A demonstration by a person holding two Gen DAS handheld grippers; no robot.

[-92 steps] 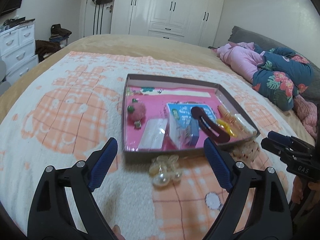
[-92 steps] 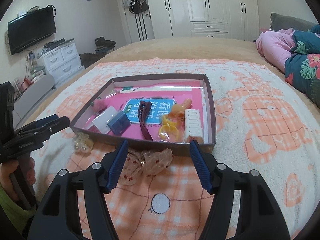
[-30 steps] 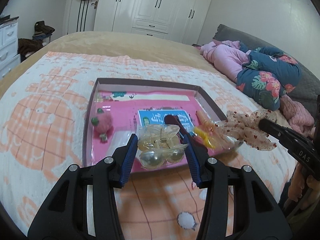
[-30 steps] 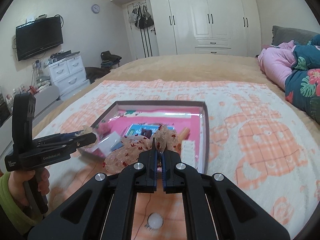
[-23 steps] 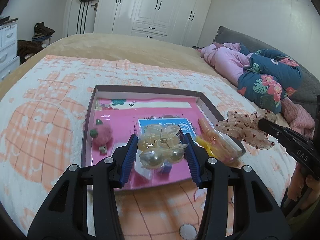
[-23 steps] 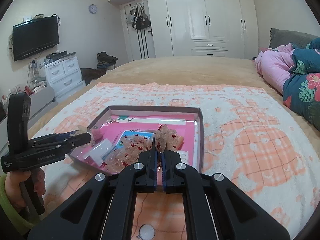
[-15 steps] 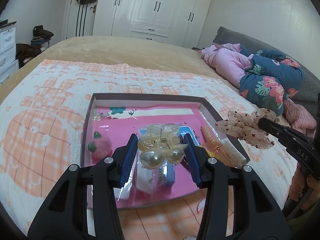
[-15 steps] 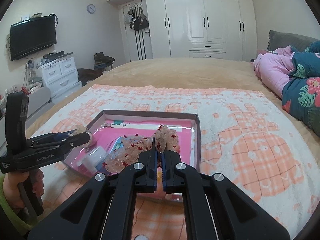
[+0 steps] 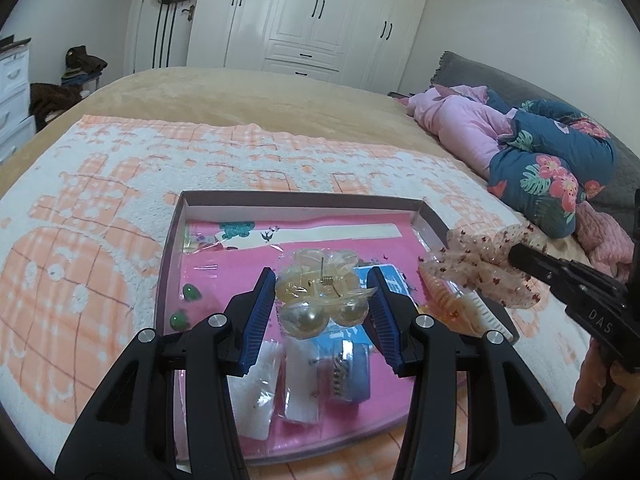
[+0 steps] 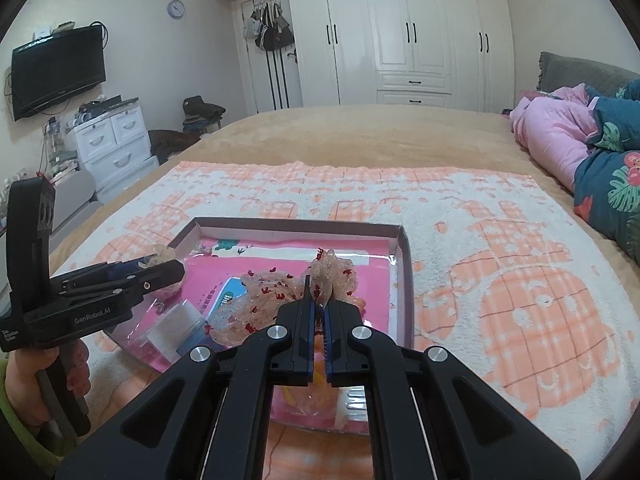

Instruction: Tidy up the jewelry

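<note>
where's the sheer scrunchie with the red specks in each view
Left wrist view: the sheer scrunchie is at the right, pinched at the tip of the right gripper, above the tray's right edge.
Right wrist view: the same scrunchie is at centre, bunched just beyond the closed fingers, over the tray.
Shared landmark: the shallow tray with the pink lining, on the orange-and-white blanket.
</note>
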